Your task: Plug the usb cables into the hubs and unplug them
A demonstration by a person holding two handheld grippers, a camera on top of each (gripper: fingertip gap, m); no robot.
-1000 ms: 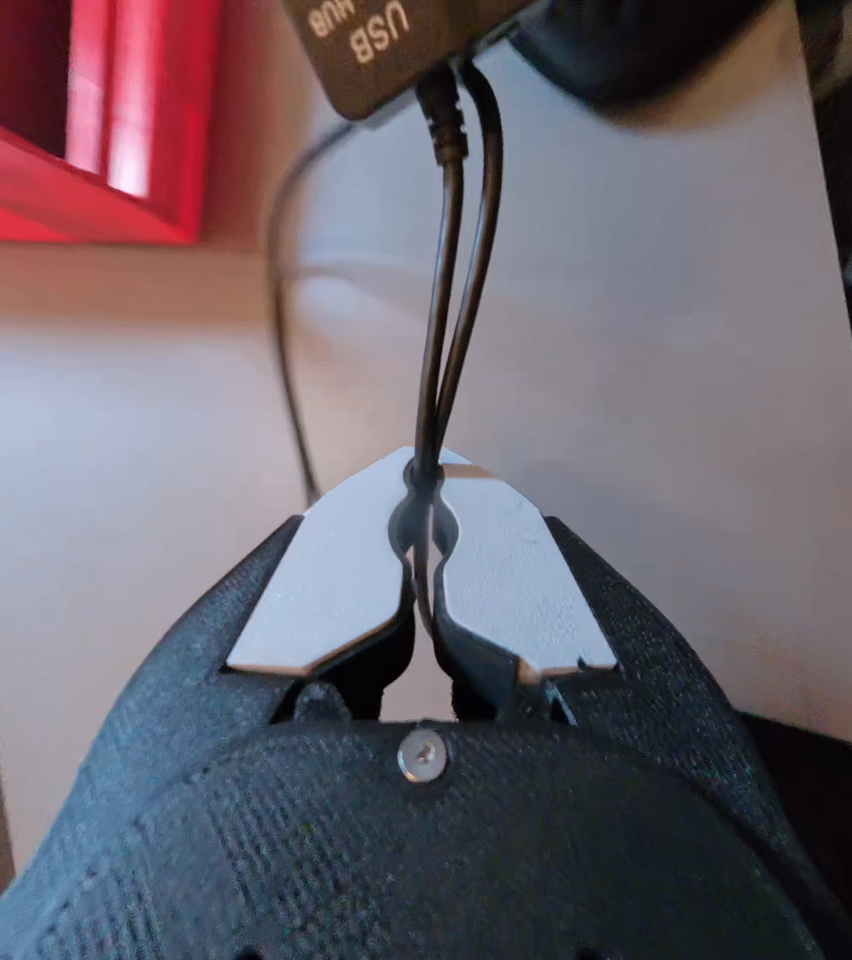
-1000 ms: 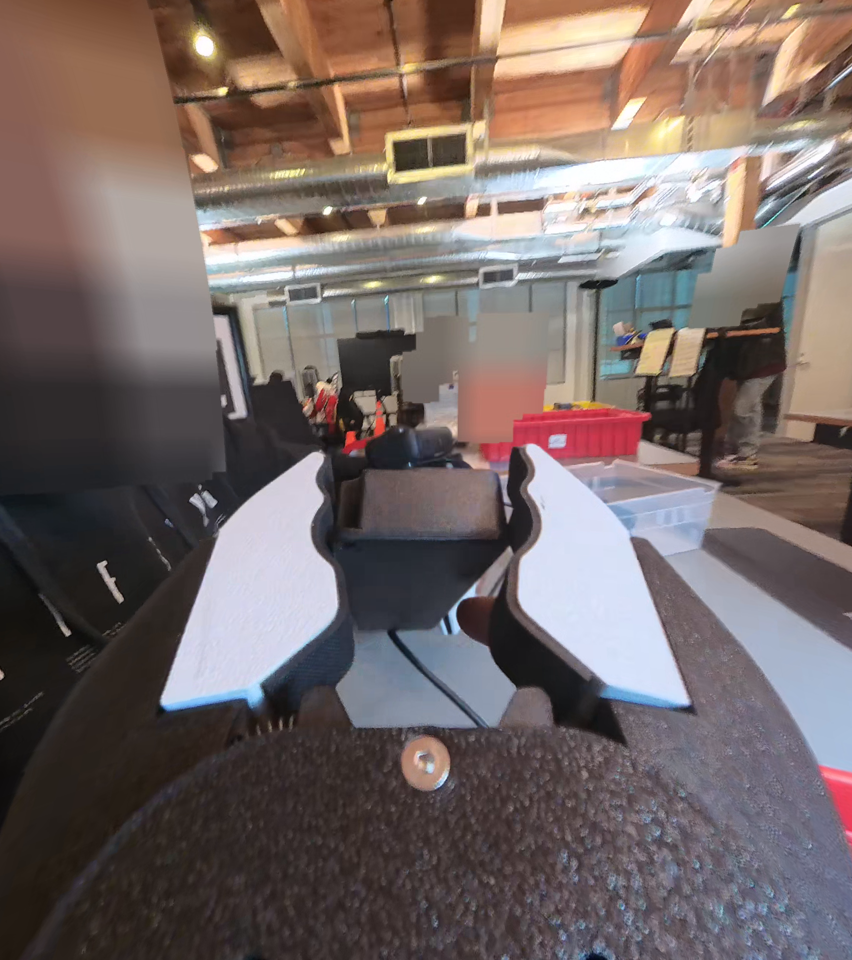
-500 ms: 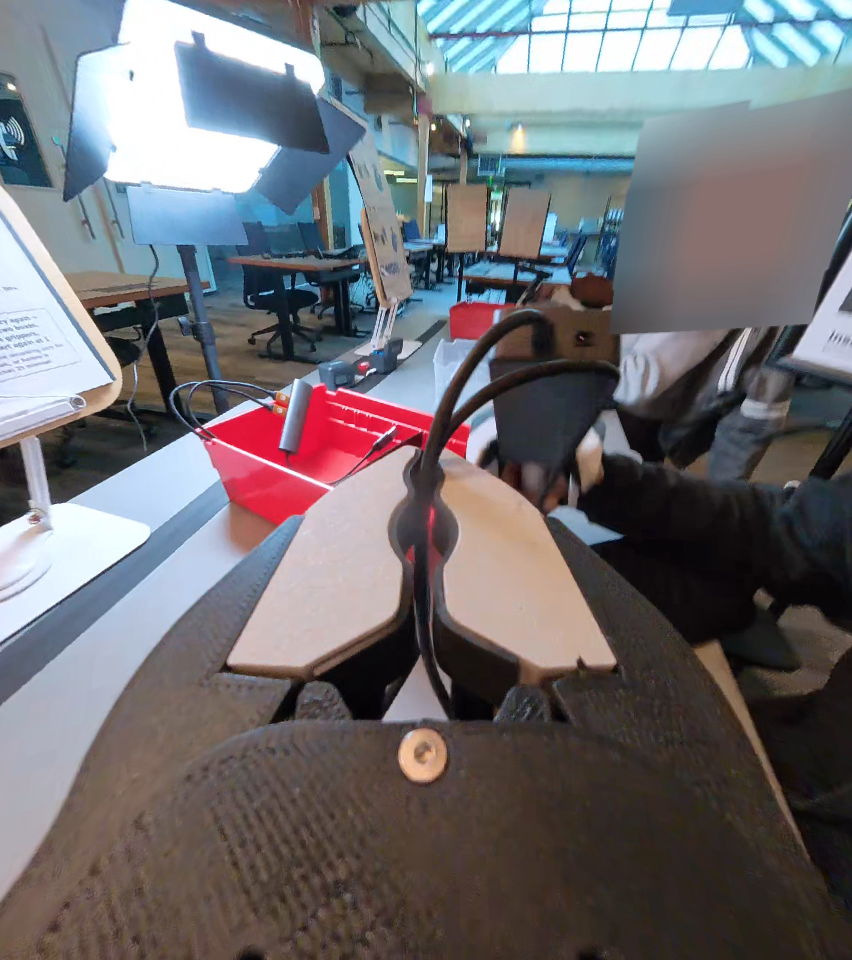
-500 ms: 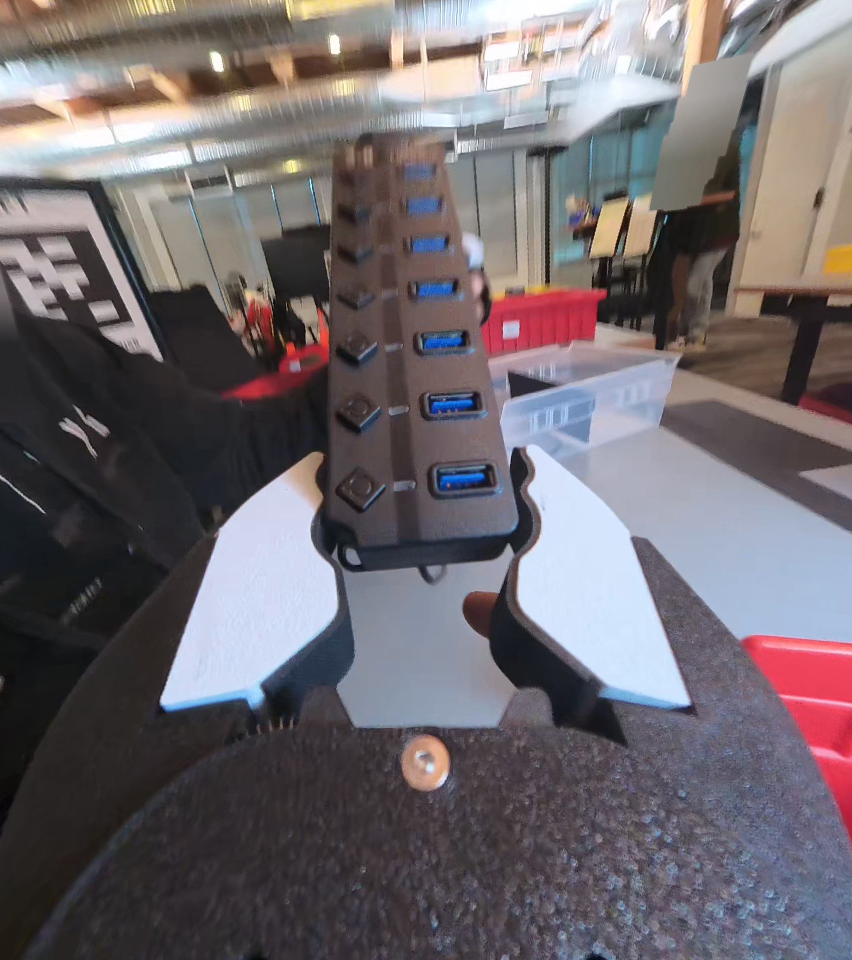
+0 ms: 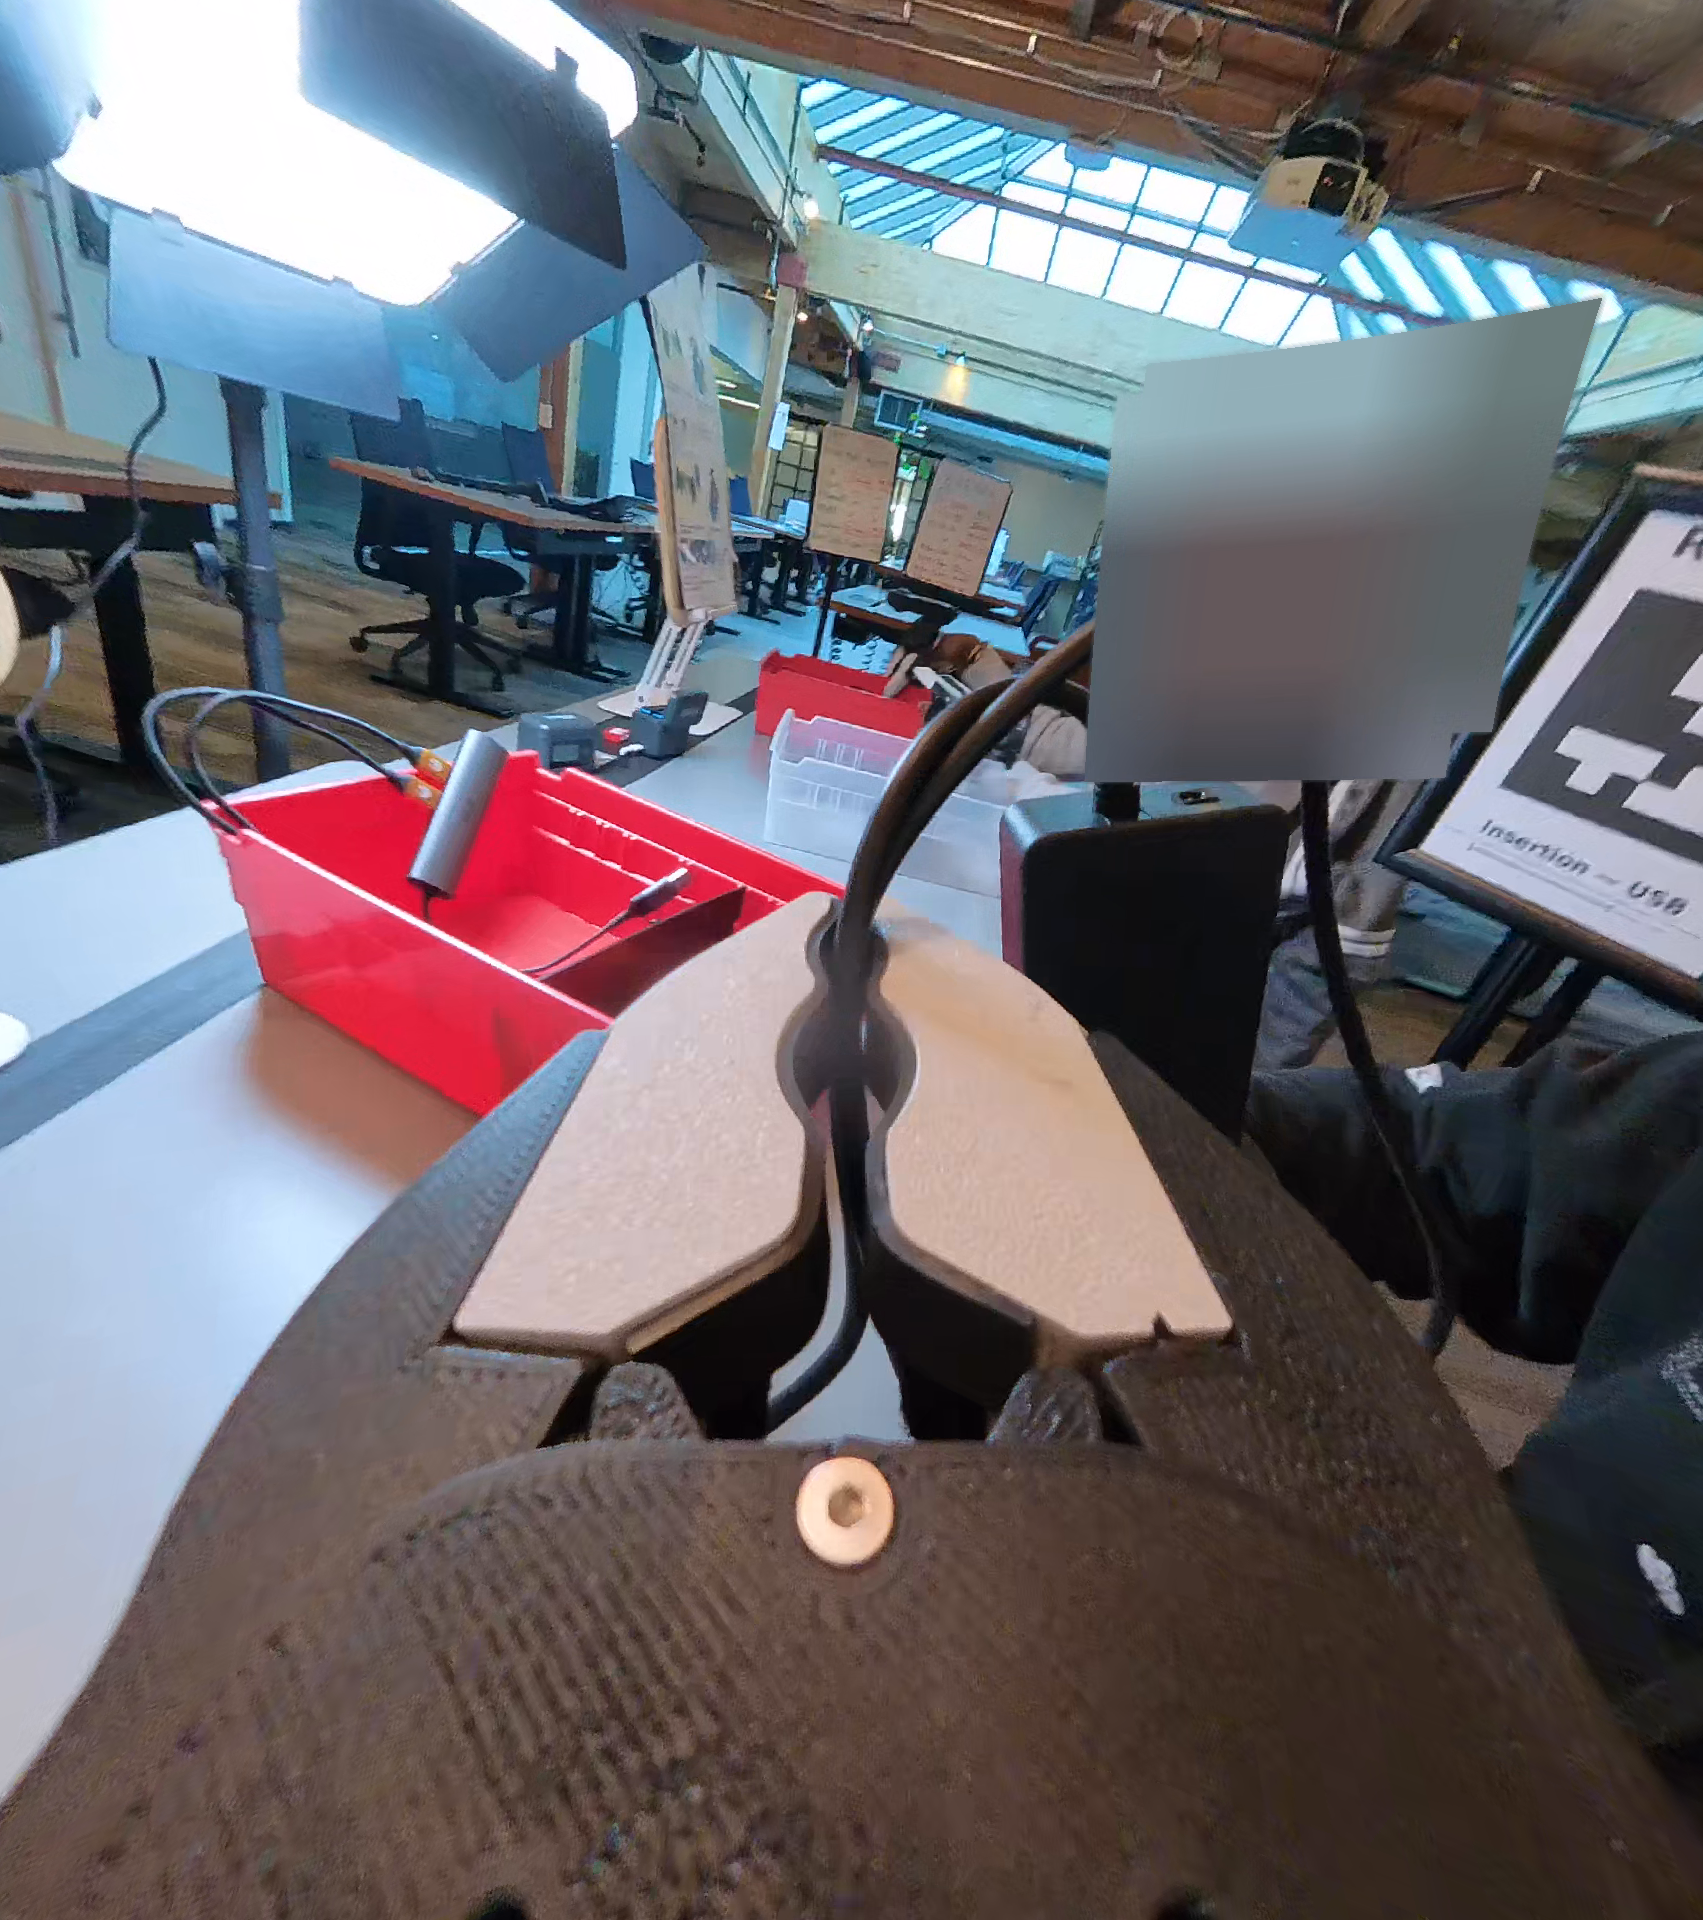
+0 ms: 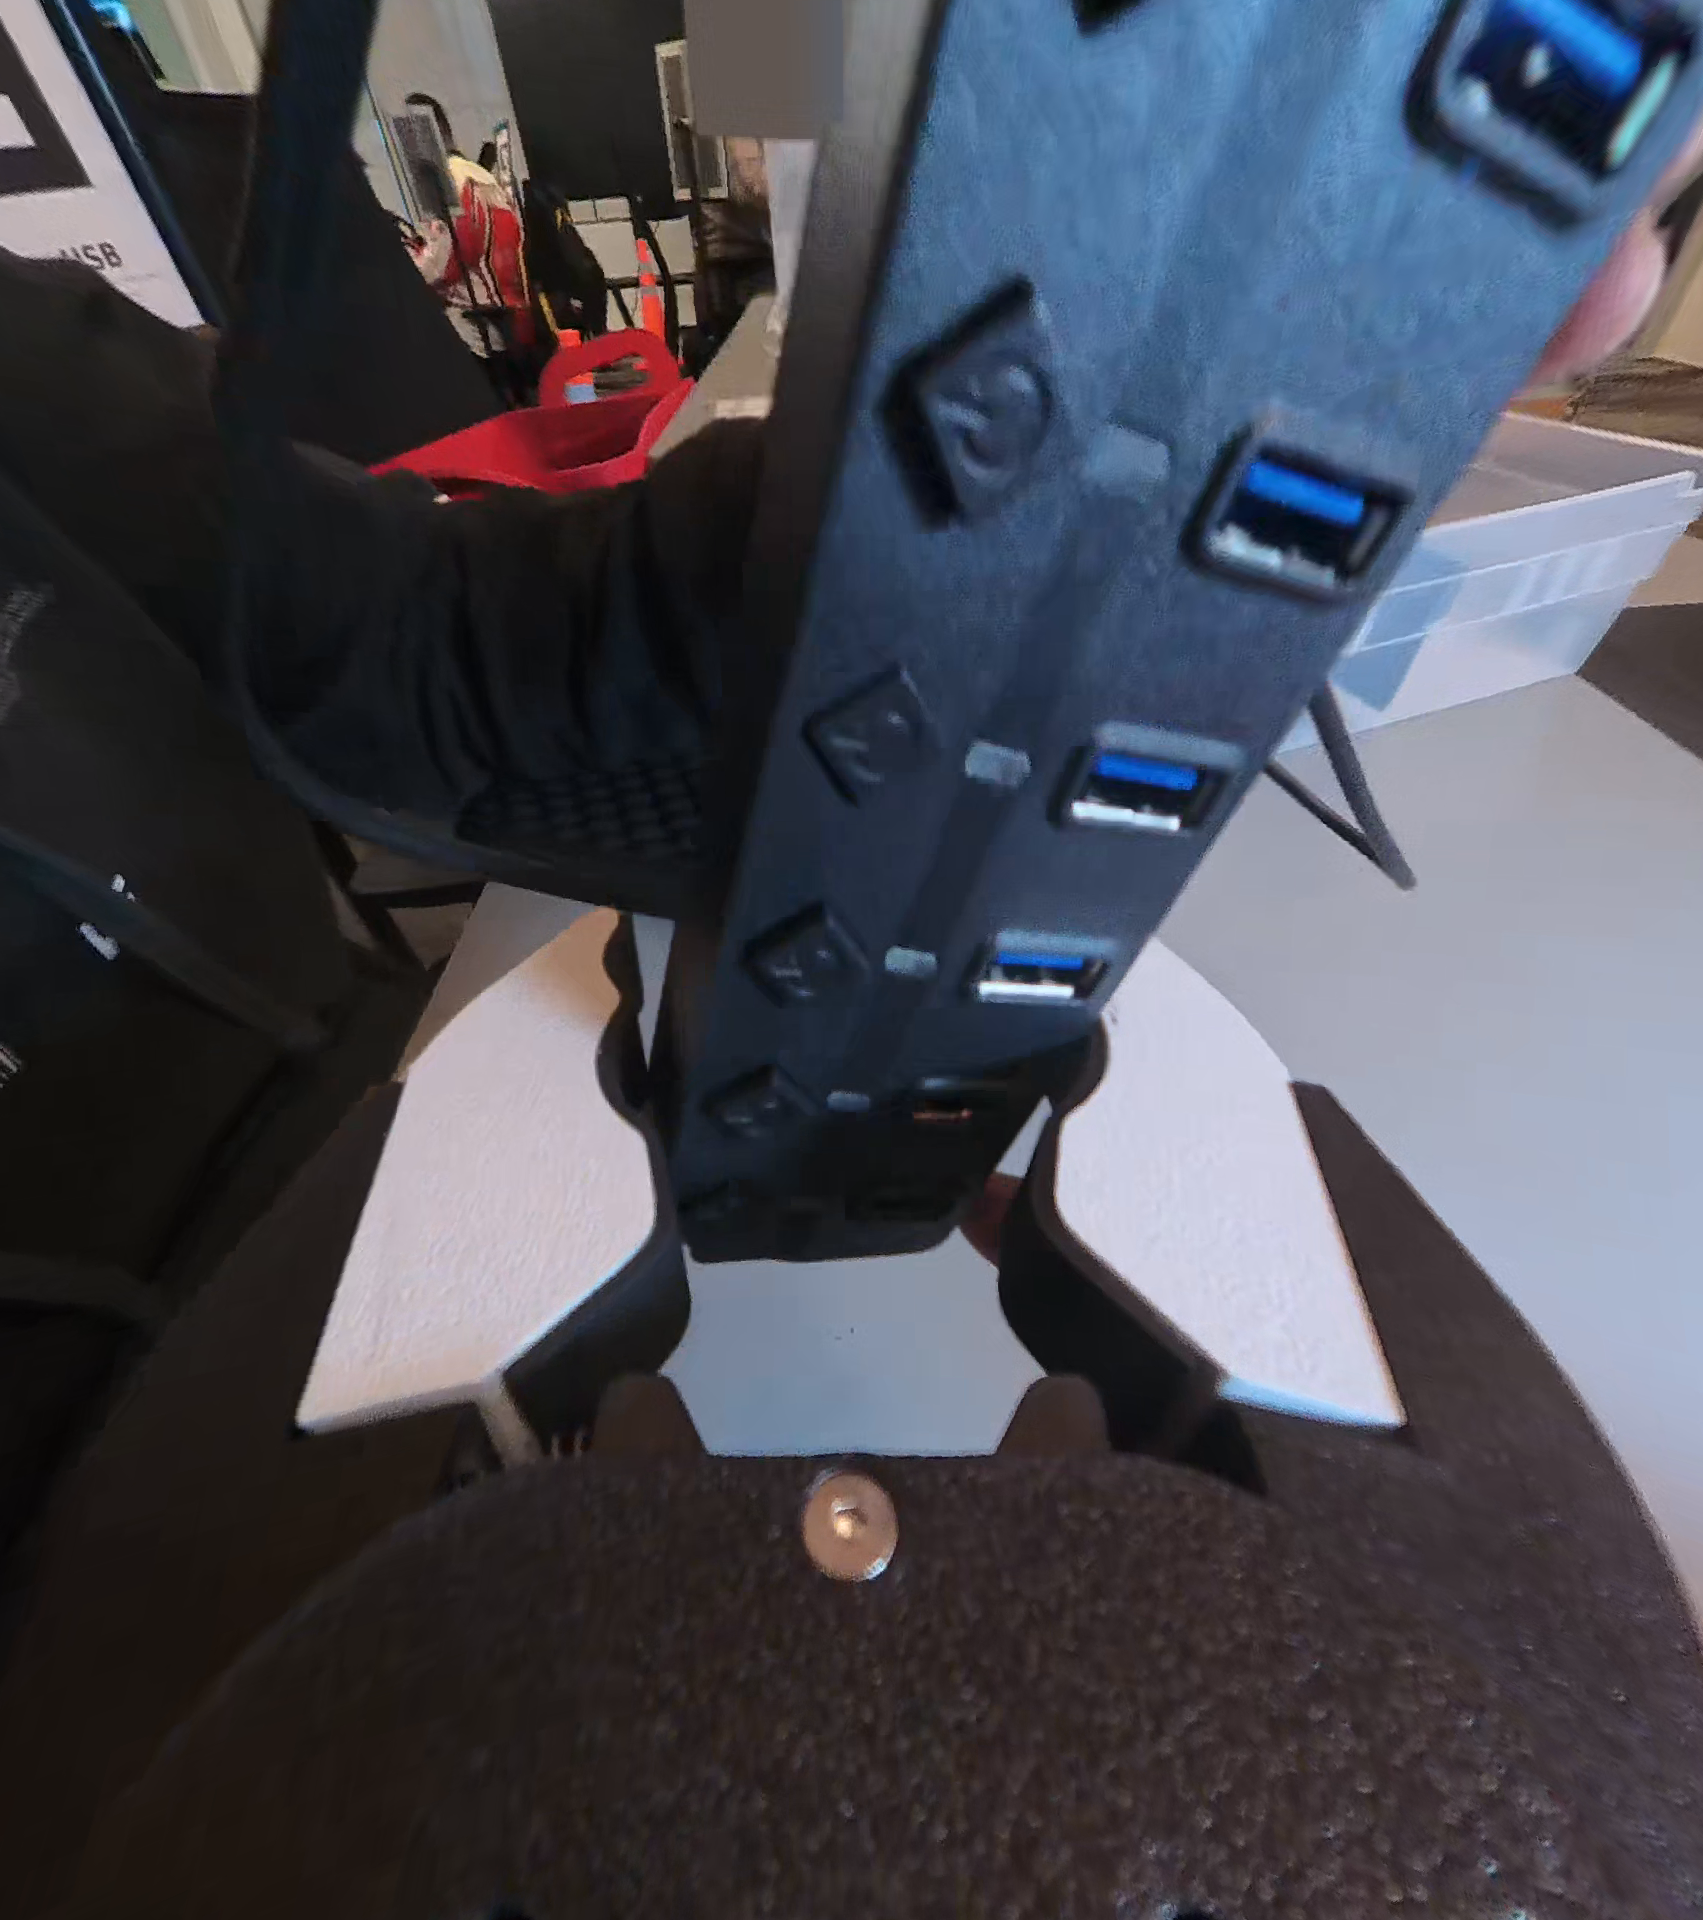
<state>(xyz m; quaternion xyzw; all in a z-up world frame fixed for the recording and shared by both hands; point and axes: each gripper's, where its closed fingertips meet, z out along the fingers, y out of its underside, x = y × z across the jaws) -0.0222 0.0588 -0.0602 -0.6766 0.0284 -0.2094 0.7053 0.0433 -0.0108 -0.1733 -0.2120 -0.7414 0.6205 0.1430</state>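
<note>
Hub (image 6: 1086, 644) first: the long black strip stands on end straight ahead of your right gripper (image 6: 847, 1164), its lower end seated between the two white fingers (image 6: 504, 1195), which are pinching its narrow sides. A row of blue ports (image 6: 1288, 520) climbs its face away from you, with buttons to their left. It looks like a rigid plastic bar, light but long, so held at one end it will likely lever and swing; the smooth edges could slip or twist if you push a plug hard against the face. A grip nearer the middle would probably resist that push better. Your left gripper (image 5: 852, 997) has its pads pressed together on the black cable (image 5: 940, 748), which runs through the notch between them and arches up and forward toward the back of the same hub (image 5: 1138, 914), just ahead and to the right. That cable is thin and limp: held by the cord, it will bend rather than transmit any push, so I judge you need to take the stiff plug body, gripped by its flat sides close behind the metal tip. No plug end is visible at the left pads. Ahead to the left, a red bin (image 5: 379, 966) on the table holds a grey hub (image 5: 457, 821) with other cables (image 5: 234, 717).
</note>
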